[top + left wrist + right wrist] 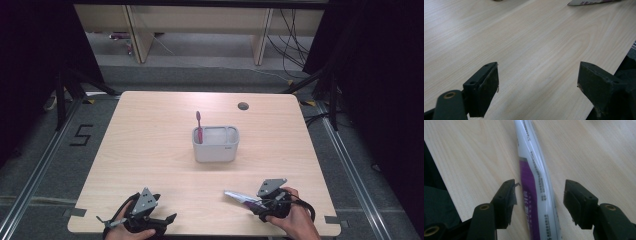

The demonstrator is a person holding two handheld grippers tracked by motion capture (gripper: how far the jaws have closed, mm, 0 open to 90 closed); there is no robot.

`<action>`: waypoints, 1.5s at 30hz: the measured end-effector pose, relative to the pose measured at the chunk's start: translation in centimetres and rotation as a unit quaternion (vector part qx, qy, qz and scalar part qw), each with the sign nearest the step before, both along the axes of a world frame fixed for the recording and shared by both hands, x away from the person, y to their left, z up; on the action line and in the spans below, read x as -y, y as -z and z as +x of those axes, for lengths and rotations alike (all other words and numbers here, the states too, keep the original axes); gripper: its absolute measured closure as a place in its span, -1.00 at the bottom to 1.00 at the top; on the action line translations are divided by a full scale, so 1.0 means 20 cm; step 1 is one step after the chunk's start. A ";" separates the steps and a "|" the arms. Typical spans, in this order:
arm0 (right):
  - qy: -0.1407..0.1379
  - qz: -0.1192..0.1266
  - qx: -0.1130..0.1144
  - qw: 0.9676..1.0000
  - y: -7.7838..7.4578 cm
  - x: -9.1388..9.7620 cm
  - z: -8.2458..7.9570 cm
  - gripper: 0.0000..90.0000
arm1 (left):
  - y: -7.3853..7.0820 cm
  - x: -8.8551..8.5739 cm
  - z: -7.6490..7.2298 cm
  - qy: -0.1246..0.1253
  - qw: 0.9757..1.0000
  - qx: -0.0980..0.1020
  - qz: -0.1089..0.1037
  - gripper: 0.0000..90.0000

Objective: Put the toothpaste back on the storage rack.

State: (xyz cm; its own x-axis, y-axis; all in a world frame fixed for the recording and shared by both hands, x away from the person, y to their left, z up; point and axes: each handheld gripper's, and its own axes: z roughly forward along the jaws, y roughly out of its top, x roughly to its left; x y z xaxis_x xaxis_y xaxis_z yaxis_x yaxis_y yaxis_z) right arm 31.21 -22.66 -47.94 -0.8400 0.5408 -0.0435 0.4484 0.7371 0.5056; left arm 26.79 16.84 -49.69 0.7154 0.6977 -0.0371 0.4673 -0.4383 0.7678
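The toothpaste tube (536, 182) lies flat on the bench (150, 150) near its front edge, between the jaws of the right hand-held gripper (539, 202), which stand spread and clear of it; the left hand-held gripper (537, 85) rests wide open
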 end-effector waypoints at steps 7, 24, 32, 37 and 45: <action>0.000 -0.021 -0.016 1.000 -0.01 -0.03 0.02 0.13 | 0.00 -0.01 0.00 0.006 1.000 -0.007 0.009 -0.62; -0.016 -0.073 -0.046 0.996 -0.01 -0.09 0.06 0.28 | 0.00 -0.01 0.00 -0.001 1.000 -0.002 -0.003 -0.62; -0.020 -0.091 -0.062 0.994 -0.01 -0.10 0.08 0.30 | 0.00 -0.01 0.00 0.001 1.000 -0.002 -0.004 -0.62; -0.018 -0.097 -0.069 0.993 -0.01 -0.11 0.08 0.32 | 0.00 -0.01 0.00 0.001 1.000 -0.003 -0.003 -0.62; -0.017 -0.112 -0.090 0.990 -0.01 -0.13 0.11 0.38 | 0.00 -0.01 0.00 0.001 1.000 -0.002 -0.003 -0.62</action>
